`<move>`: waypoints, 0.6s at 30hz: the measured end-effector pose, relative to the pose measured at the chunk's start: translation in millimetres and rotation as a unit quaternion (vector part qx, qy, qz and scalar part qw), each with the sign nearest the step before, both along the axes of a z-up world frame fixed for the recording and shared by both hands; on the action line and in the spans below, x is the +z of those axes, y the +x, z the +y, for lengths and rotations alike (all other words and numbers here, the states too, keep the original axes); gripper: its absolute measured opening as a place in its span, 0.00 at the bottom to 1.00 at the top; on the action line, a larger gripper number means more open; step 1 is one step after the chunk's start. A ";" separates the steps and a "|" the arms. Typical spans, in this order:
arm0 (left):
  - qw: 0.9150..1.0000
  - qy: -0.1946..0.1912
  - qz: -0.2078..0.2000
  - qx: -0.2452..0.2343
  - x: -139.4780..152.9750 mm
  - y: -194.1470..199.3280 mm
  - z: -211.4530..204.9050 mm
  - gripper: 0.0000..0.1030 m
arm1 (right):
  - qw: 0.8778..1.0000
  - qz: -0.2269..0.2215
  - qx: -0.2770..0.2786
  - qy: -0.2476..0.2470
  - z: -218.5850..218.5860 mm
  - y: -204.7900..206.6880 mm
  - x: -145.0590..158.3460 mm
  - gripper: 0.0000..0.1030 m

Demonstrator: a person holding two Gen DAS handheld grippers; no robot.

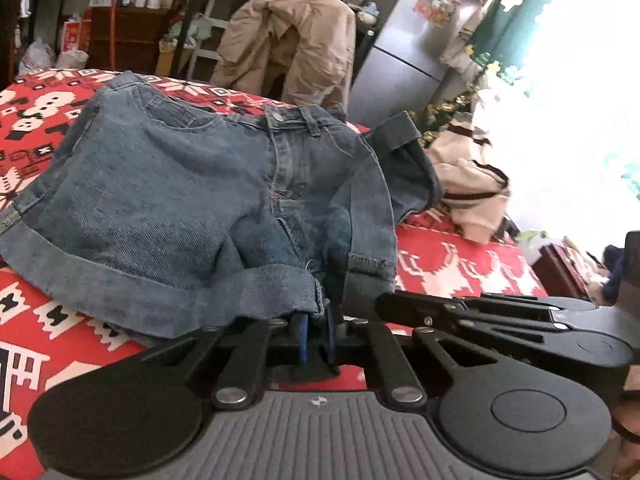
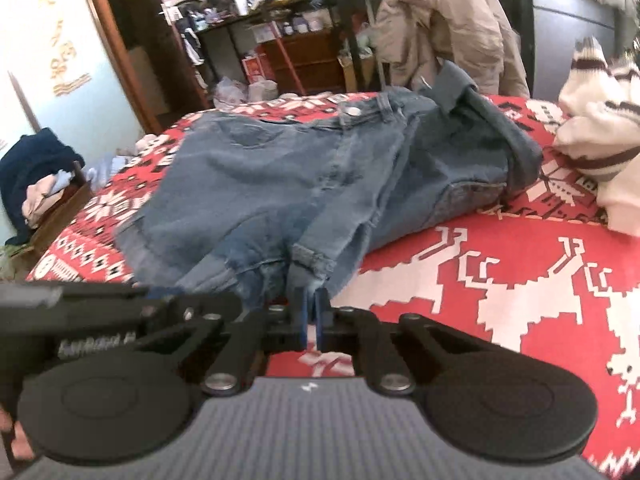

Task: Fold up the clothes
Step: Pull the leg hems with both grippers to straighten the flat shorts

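Observation:
Blue denim shorts [image 1: 160,184] lie front side up on a red and white patterned blanket [image 1: 460,264], waistband and button at the far side. My left gripper [image 1: 317,320] is shut on the rolled hem at the near edge, by the crotch. In the right wrist view the same shorts [image 2: 280,176] spread across the blanket [image 2: 520,280], and my right gripper [image 2: 312,304] is shut on the cuffed hem of the other leg. The two grippers sit close side by side: the right gripper [image 1: 386,302] shows at the left wrist view's right, the left gripper [image 2: 156,294] at the right wrist view's left.
A cream sweater with dark stripes [image 2: 600,136] lies on the blanket right of the shorts. A beige jacket [image 1: 288,40] hangs over a chair beyond the far edge, beside a grey fridge [image 1: 408,40]. Dark blue clothes [image 2: 36,160] are piled off the left side.

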State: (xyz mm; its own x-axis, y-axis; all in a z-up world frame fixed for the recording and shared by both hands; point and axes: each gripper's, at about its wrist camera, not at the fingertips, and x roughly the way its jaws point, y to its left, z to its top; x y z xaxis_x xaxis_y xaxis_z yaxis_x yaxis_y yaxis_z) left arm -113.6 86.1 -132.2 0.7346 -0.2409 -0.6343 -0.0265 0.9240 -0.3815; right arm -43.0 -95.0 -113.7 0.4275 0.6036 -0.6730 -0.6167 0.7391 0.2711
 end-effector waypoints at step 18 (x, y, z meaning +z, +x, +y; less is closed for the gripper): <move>0.997 0.050 0.020 -0.062 -8.5 -19.0 -14.2 0.20 | 0.997 0.022 0.059 -0.032 1.7 -54.0 2.4 0.14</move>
